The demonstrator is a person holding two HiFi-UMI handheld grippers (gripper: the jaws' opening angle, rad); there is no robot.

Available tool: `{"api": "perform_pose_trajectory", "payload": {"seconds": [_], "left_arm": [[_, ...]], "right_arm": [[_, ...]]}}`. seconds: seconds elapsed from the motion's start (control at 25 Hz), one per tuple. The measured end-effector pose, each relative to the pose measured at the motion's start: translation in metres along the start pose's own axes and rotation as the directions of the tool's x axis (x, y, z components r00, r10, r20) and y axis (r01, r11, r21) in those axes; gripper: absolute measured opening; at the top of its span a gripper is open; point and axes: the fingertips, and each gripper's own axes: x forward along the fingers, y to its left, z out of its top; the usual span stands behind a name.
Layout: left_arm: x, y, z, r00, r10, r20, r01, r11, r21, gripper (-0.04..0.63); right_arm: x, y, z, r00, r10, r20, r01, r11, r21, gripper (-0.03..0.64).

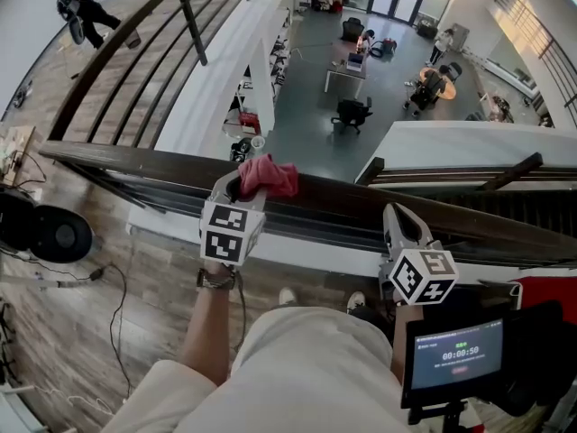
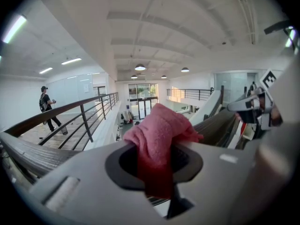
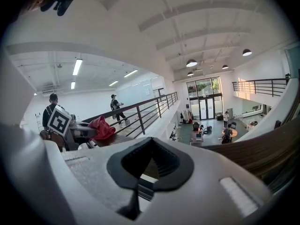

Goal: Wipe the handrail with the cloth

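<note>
**Pink against dark brown**

Rose-pink, fuzzy and unpatterned, for the cloth [image 1: 269, 176]. Dark brown with streaky wood grain along the handrail [image 1: 135, 159]. Pale grey shells with black ribbed lining on the left tool [image 2: 154, 161] and the right tool [image 3: 150, 165]. Black-and-white square markers on each cube [image 1: 225, 233]. Grey-brown planks across the floor [image 1: 153, 287]. Plain beige on the shorts [image 1: 297, 359]. Black for the railing bars [image 1: 192, 12], white for the ceiling [image 2: 187, 41].
</note>
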Motion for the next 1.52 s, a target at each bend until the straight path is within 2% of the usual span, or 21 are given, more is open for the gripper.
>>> {"api": "perform_pose_trajectory", "payload": {"seconds": [0.2,0.56,0.8,1.0,1.52], "left_arm": [[0.001,0.011,0.001,0.996,0.075,-0.040,-0.075,0.997,-0.023,0.101],[0.013,-0.016,0.006,0.991,0.105,-0.081,-0.107,0.994,-0.021,0.098],[0.028,-0.067,0.021,0.989,0.050,-0.136,-0.052,0.999,-0.014,0.098],[0.036,-0.092,0.032,0.990,0.045,-0.132,-0.046,0.999,-0.001,0.097],[0.053,-0.132,0.034,0.987,0.013,-0.160,-0.012,1.000,0.011,0.097]], "right_arm": [[-0.002,-0.004,0.001,0.999,0.031,-0.012,-0.031,0.999,-0.012,0.002],[-0.016,-0.036,0.003,0.999,0.050,-0.009,-0.050,0.999,-0.011,0.002],[-0.036,-0.068,0.009,0.999,0.054,0.000,-0.054,0.999,0.002,0.003],[-0.046,-0.081,0.013,0.998,0.062,0.002,-0.062,0.998,0.011,0.003],[-0.058,-0.107,0.007,0.997,0.079,0.006,-0.079,0.997,0.013,0.003]]}}
